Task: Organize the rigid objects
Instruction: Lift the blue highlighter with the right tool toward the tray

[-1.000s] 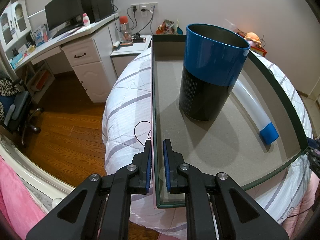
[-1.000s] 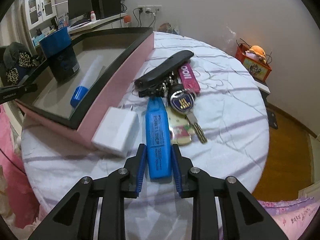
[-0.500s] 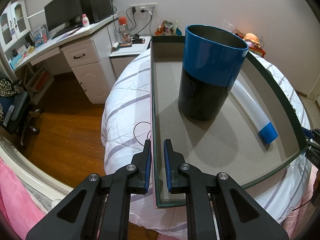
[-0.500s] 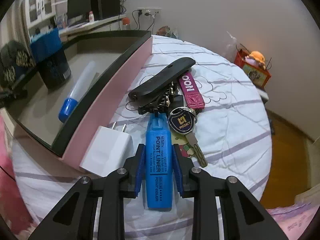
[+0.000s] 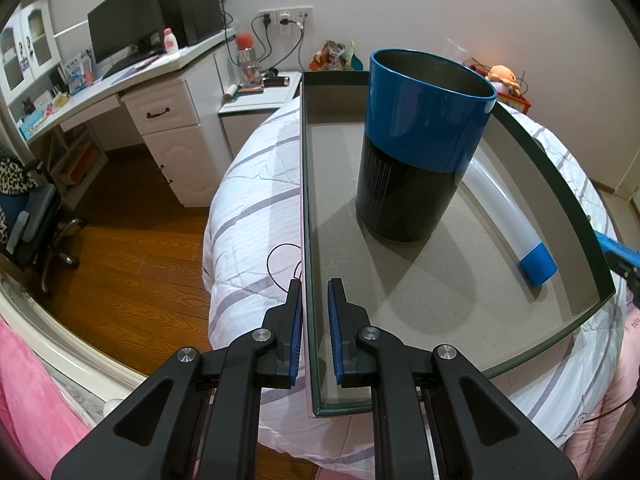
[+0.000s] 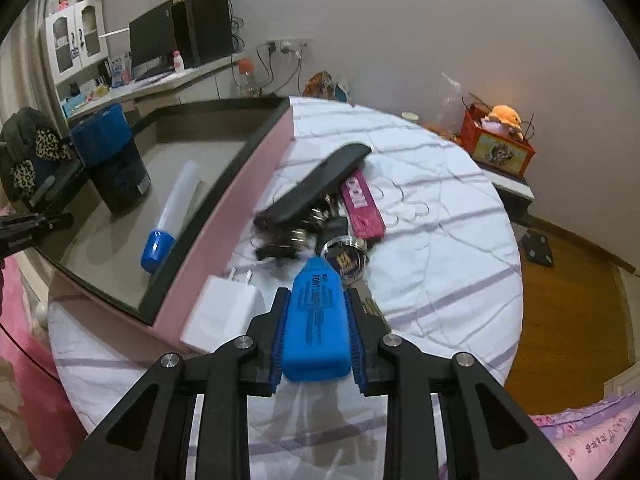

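My right gripper (image 6: 316, 308) is shut on a blue highlighter (image 6: 316, 324) and holds it lifted above the bed. Below lie a white charger (image 6: 224, 314), a black case (image 6: 316, 182), a pink key strap (image 6: 362, 204) and keys (image 6: 344, 258). My left gripper (image 5: 314, 312) is shut on the left wall of the pink box (image 5: 308, 208). Inside the box stand a blue-and-black cylinder (image 5: 416, 148) and a white tube with a blue cap (image 5: 508, 216). The box (image 6: 224, 216) also shows at left in the right wrist view.
The box and loose items rest on a round bed with a white striped cover (image 6: 440, 216). A desk with a monitor (image 5: 120, 28) and drawers (image 5: 168, 136) stands to the left. A red toy box (image 6: 496, 148) sits by the wall. Wooden floor (image 5: 132, 264) surrounds the bed.
My right gripper has lifted the blue highlighter off the bed and drawn it up and back. My left gripper has kept its hold on the box wall.
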